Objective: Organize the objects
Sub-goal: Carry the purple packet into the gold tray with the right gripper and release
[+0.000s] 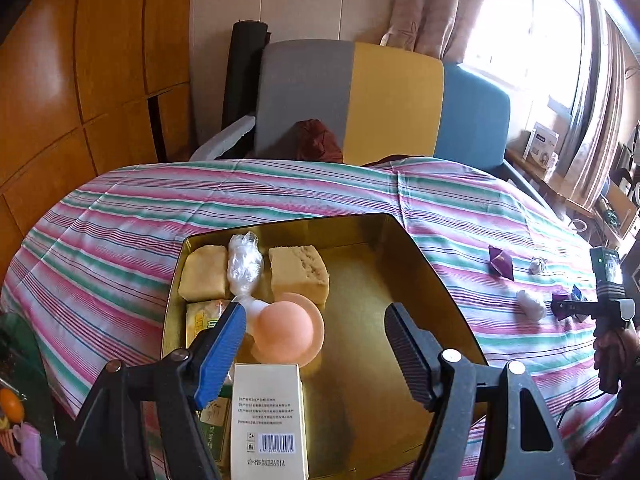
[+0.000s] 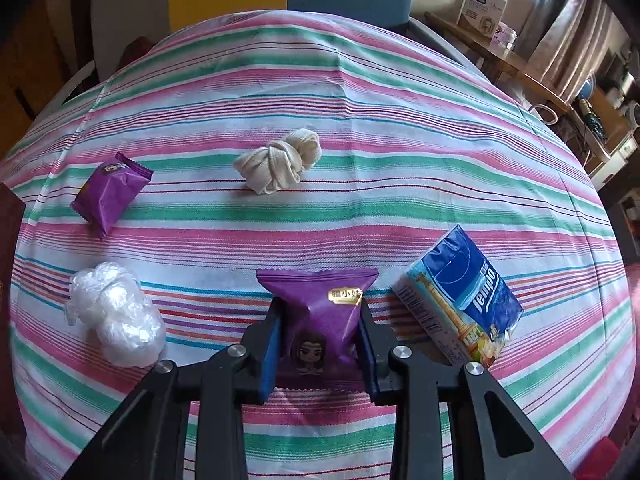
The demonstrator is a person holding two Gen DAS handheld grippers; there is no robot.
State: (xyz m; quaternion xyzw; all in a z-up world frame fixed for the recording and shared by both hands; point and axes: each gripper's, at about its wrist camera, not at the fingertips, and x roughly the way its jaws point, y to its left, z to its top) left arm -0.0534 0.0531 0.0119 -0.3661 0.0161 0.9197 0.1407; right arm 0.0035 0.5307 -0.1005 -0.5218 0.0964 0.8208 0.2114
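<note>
My right gripper (image 2: 320, 309) is shut on a purple snack packet (image 2: 320, 320) that lies on the striped cloth (image 2: 320, 80); both pads press its sides. Around it lie a second purple packet (image 2: 110, 192), a knotted cream cloth (image 2: 280, 164), a crumpled clear plastic bag (image 2: 116, 316) and a blue tissue pack (image 2: 460, 300). My left gripper (image 1: 316, 320) hangs open above a gold tin tray (image 1: 380, 280), gripping nothing. The tray holds two yellow blocks (image 1: 298, 274), a knotted plastic bag (image 1: 244, 264), a peach suction cup (image 1: 286, 330) and a white box (image 1: 268, 412).
A grey, yellow and blue chair back (image 1: 380, 100) stands behind the table. Wooden cabinets (image 1: 80, 80) fill the left, and a cluttered shelf (image 1: 580, 184) sits by the window. In the left wrist view a hand (image 1: 612, 356) holds the right gripper at the far right.
</note>
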